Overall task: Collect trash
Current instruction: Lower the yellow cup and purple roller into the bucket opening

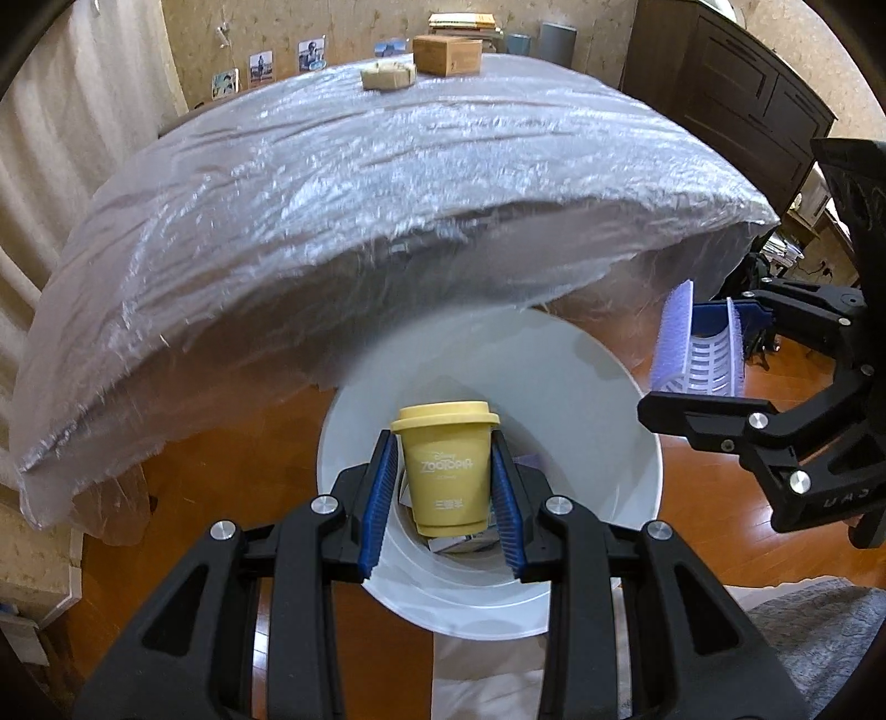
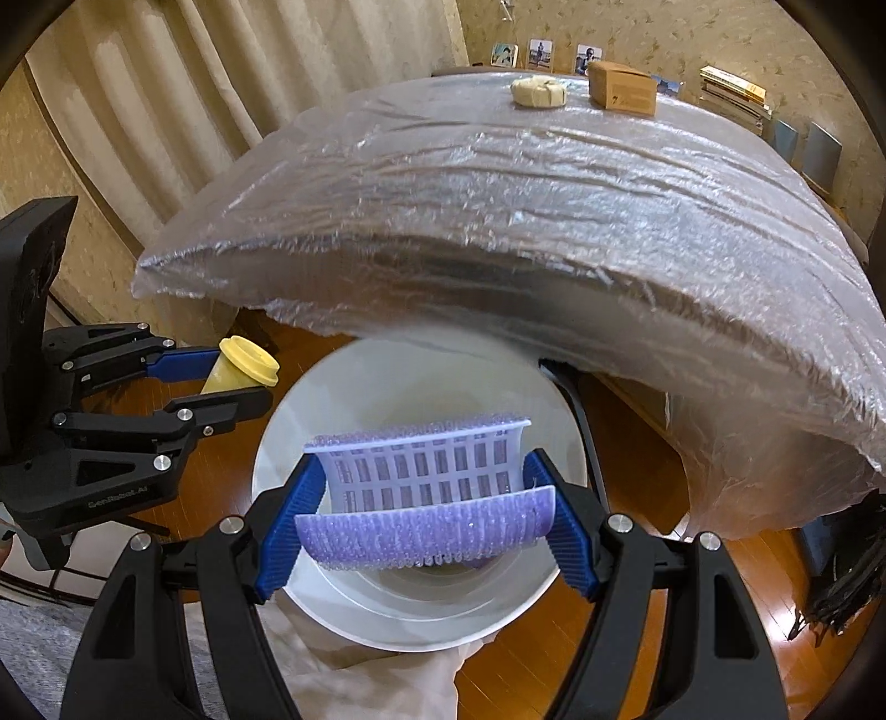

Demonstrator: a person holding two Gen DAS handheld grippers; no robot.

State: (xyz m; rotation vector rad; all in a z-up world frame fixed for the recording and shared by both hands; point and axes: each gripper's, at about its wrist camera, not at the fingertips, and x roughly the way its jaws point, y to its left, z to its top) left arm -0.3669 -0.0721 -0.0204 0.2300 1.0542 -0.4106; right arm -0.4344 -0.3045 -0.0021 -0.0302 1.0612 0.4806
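Note:
My left gripper (image 1: 446,493) is shut on a yellow lidded paper cup (image 1: 446,471) and holds it over the mouth of a white trash bin (image 1: 598,421) on the floor. The cup also shows in the right wrist view (image 2: 243,368). My right gripper (image 2: 426,515) is shut on a purple and white plastic mesh holder (image 2: 426,487), held above the same bin (image 2: 332,598). The holder shows in the left wrist view (image 1: 698,343) to the right of the bin. Some trash lies at the bin's bottom (image 1: 459,543).
A table covered in clear plastic sheeting (image 1: 387,194) overhangs the bin. On its far side sit a brown cardboard box (image 1: 447,54) and a tan crumpled wad (image 1: 387,75). A dark cabinet (image 1: 736,94) stands to the right. The floor (image 1: 232,487) is wood.

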